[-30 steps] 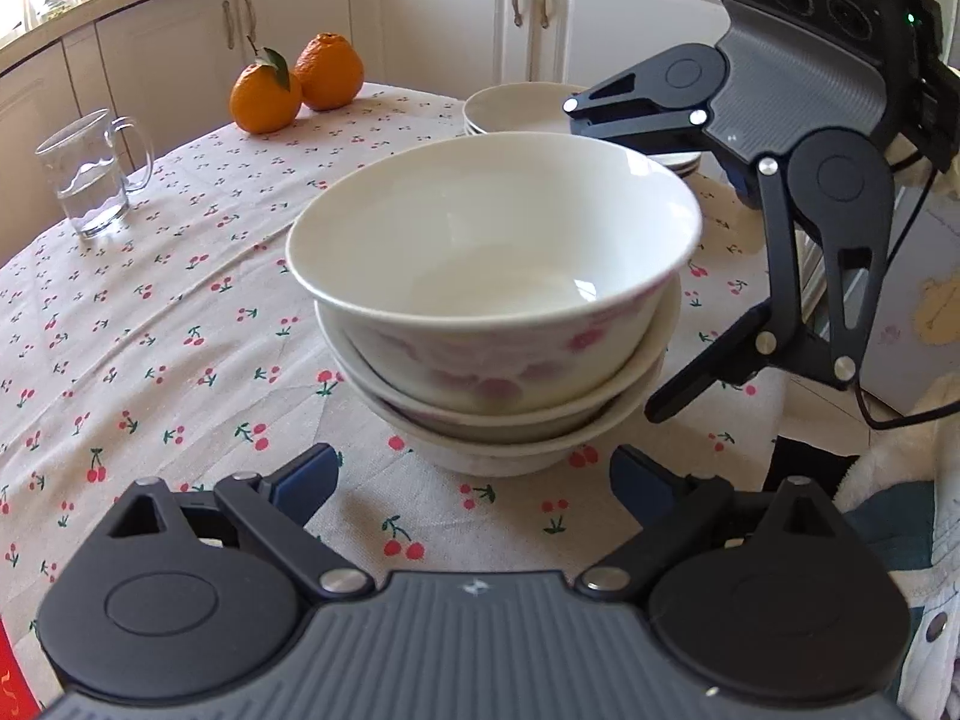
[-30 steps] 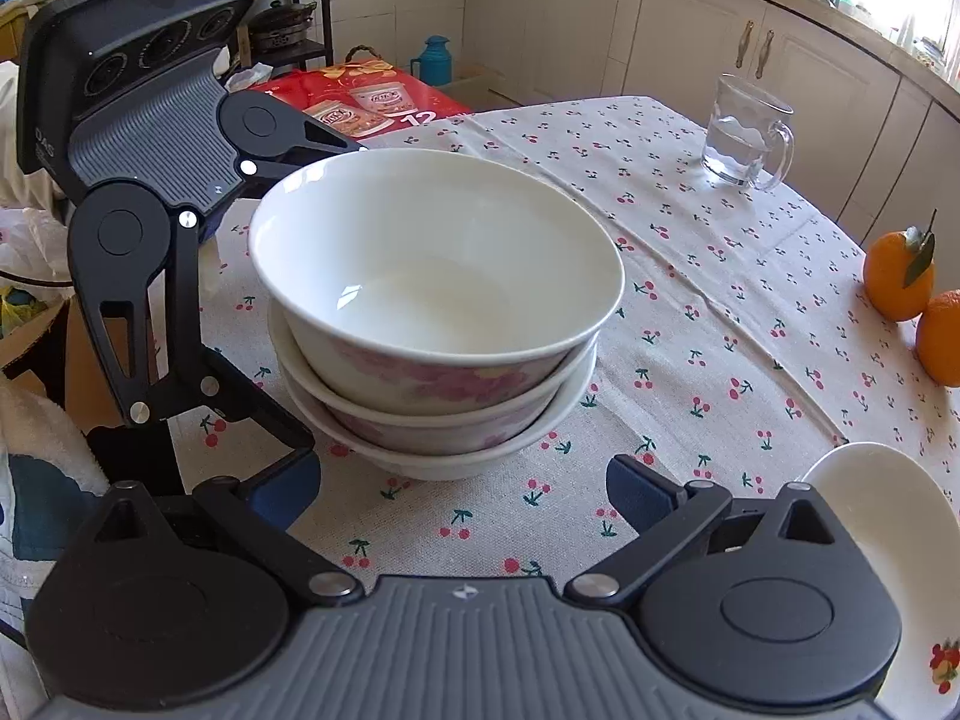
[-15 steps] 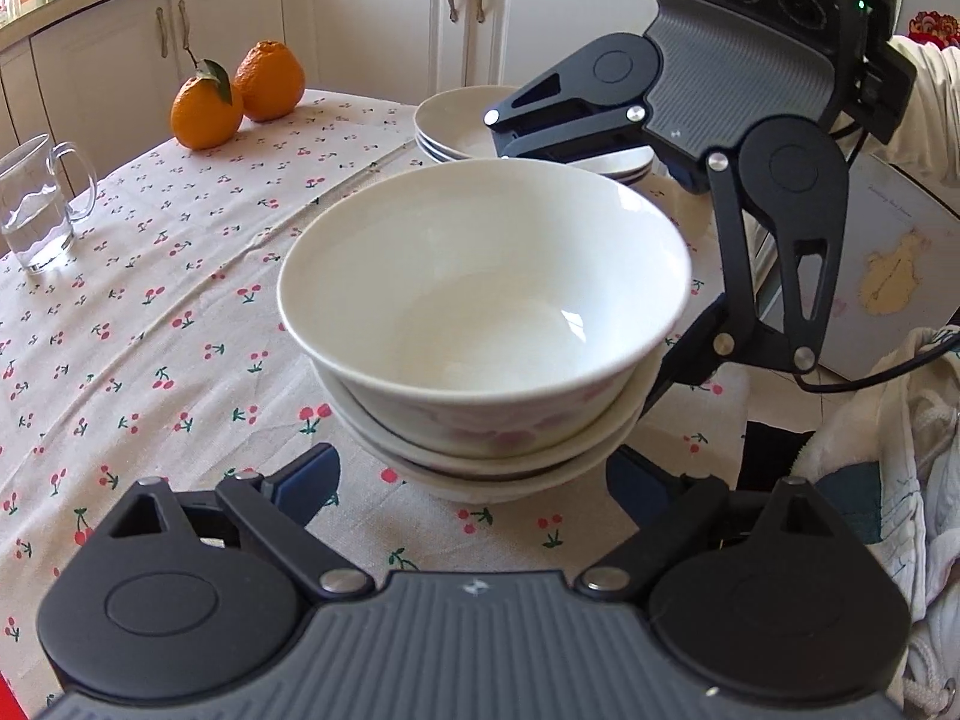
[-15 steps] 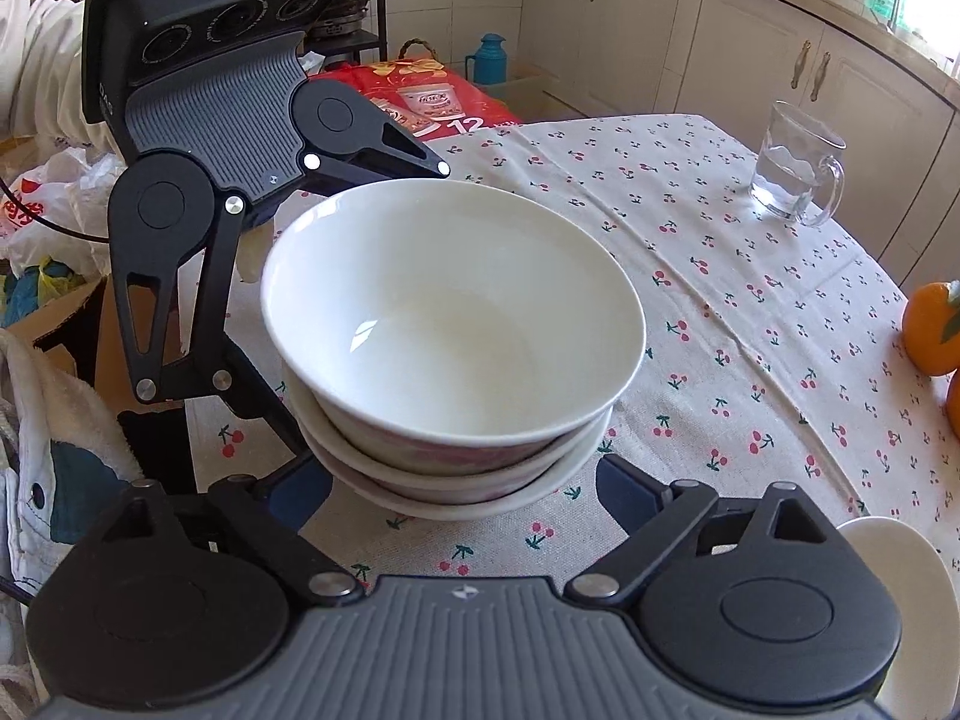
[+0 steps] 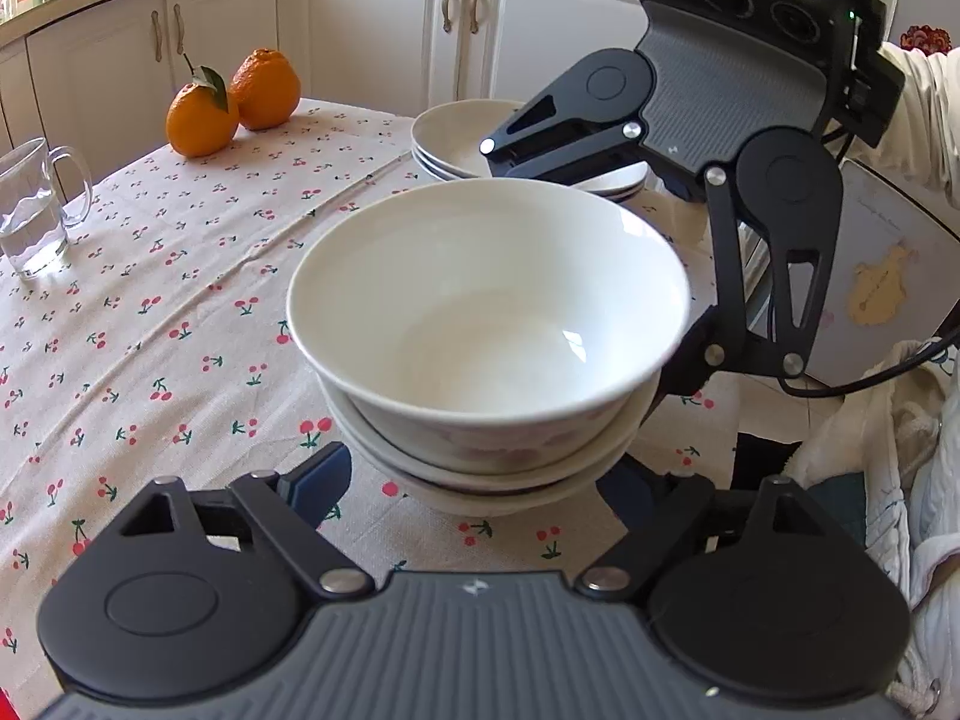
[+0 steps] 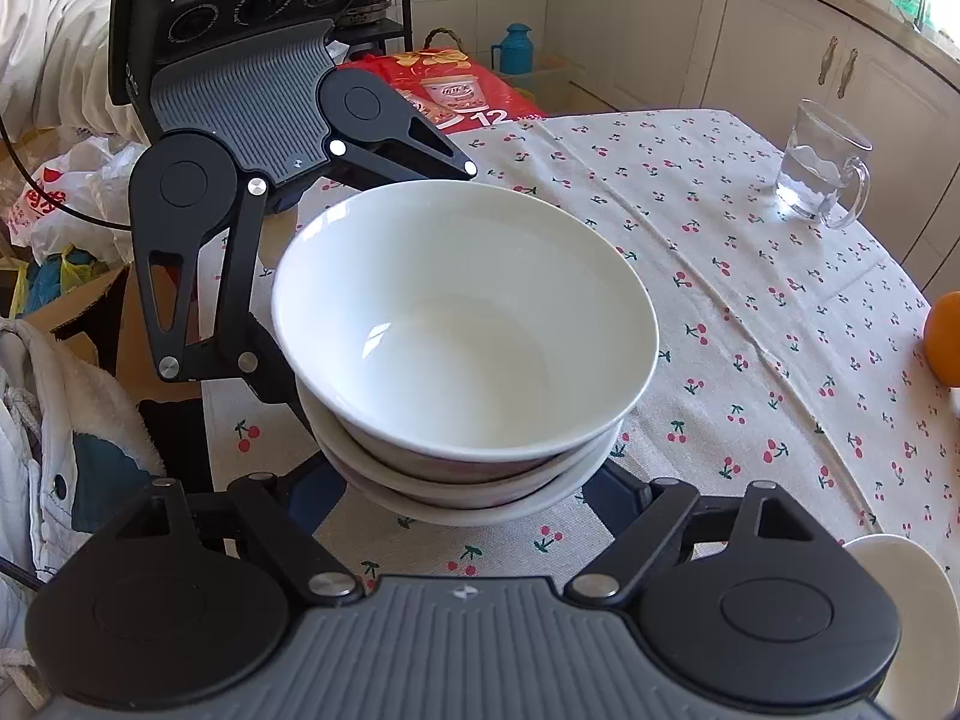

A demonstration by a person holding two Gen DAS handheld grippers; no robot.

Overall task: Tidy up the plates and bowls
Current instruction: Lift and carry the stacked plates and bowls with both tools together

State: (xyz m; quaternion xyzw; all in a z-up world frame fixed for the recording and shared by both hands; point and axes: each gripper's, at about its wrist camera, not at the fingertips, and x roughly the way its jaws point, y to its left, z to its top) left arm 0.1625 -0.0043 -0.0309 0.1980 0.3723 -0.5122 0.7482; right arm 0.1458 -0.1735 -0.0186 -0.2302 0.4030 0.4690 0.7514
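A stack of three white bowls (image 5: 489, 330) with pink flowers fills the middle of both views (image 6: 465, 324). It is off the cherry-print tablecloth (image 5: 150, 312), held between my two grippers. My left gripper (image 5: 474, 480) has its blue-padded fingers spread wide under and against the stack's near side. My right gripper (image 6: 465, 486) does the same from the opposite side and shows in the left wrist view (image 5: 708, 180) behind the stack. A stack of white plates (image 5: 456, 138) sits beyond the bowls.
Two oranges (image 5: 231, 99) lie at the far side of the table. A glass mug of water (image 5: 33, 210) stands to the left; it also shows in the right wrist view (image 6: 819, 165). White cabinets stand behind. A red box (image 6: 456, 90) and bags lie off the table edge.
Both grippers have closed in on the bowl stack from opposite sides and lifted it off the cloth. The stack now sits nearer each camera.
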